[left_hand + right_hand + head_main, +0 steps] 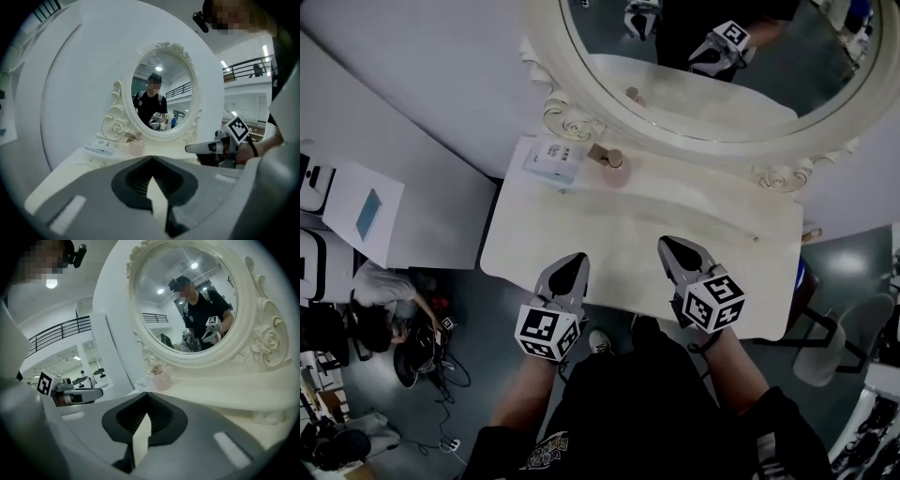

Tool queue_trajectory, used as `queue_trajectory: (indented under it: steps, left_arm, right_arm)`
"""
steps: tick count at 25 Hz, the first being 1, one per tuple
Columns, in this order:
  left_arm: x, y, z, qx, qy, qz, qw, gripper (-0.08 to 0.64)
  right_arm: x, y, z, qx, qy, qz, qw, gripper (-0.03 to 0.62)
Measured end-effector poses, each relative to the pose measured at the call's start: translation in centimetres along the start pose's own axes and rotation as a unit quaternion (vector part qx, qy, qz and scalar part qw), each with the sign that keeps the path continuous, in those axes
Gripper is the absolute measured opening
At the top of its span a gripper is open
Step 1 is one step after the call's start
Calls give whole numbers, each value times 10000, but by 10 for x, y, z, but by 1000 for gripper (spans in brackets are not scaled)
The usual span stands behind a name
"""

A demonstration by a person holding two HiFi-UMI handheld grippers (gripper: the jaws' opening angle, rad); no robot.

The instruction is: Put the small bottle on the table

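The small pink bottle (612, 167) with a tan cap stands upright at the back of the white vanity table (619, 234), just under the oval mirror (712, 66). It also shows in the left gripper view as the bottle (136, 146) and in the right gripper view as the bottle (161, 379). My left gripper (574, 260) hovers at the table's front edge, shut and holding nothing. My right gripper (668, 246) is beside it over the front of the table, also shut and holding nothing. Both are well short of the bottle.
A white box (553, 157) lies just left of the bottle. A carved mirror frame (572, 117) rises behind them. A white cabinet (366, 211) and a crouching person (380, 291) are on the left, and a chair (834, 347) is on the right.
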State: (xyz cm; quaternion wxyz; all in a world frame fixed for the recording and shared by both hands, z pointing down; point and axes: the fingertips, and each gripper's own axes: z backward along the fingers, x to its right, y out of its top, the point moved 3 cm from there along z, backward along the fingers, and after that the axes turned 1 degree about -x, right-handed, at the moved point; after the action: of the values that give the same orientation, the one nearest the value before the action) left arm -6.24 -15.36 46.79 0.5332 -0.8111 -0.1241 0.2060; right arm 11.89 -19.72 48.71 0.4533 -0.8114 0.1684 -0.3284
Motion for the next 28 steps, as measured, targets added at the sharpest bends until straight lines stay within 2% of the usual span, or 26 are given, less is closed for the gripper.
queue_trajectory:
  steps: [4, 14, 21, 28]
  left_arm:
    - [11, -12, 25, -125, -343, 188, 9992, 0]
    - [35, -47, 83, -460, -1022, 66, 9937, 0]
    - [53, -66, 111, -607, -1487, -83, 9870, 0]
    - [78, -71, 126, -609, -1709, -154, 9833, 0]
  right_arm:
    - [-28, -14, 7, 72, -90, -43, 9999, 28]
    - [-89, -55, 50, 255, -554, -143, 9980, 28]
    - [-115, -81, 83, 295, -924, -228, 9950, 28]
    - [-127, -86, 116, 352, -1095, -112, 9933, 28]
